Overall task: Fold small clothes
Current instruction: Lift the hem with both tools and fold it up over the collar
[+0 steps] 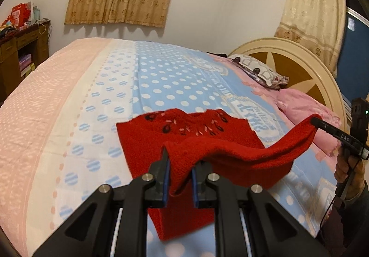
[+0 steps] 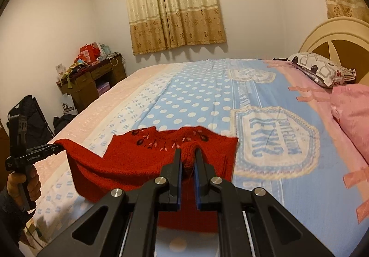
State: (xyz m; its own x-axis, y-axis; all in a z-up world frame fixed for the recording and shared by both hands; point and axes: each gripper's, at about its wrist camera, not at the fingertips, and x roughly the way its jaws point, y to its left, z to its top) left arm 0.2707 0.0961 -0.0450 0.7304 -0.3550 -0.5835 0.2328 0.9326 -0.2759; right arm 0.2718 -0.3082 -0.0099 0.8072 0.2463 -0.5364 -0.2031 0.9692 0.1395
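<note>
Grippers: two. The left gripper pinches a bunched fold of the red knit garment between its blue pads; the right gripper pinches another raised fold of it.
Garment: one red knit piece with dark and pink embroidery near the neckline, lying on the bedsheet near its closest edge; one strip is lifted off the flat part and stretched between the two grippers.
Hidden: the garment's near hem is covered by the gripper bodies at 6 o'clock; its overall shape is hard to make out.
Hands: the right hand at 3 o'clock and the left hand at 9 o'clock, both cut off by the frame.
Pillows: two, a pink pillow and, beyond it, a patterned pillow, at 2 o'clock.
Headboard: one headboard, partly cut off.
Desk: one cluttered desk at 10 o'clock; its items are too small to tell.
Curtains: two curtains, the second cropped.
</note>
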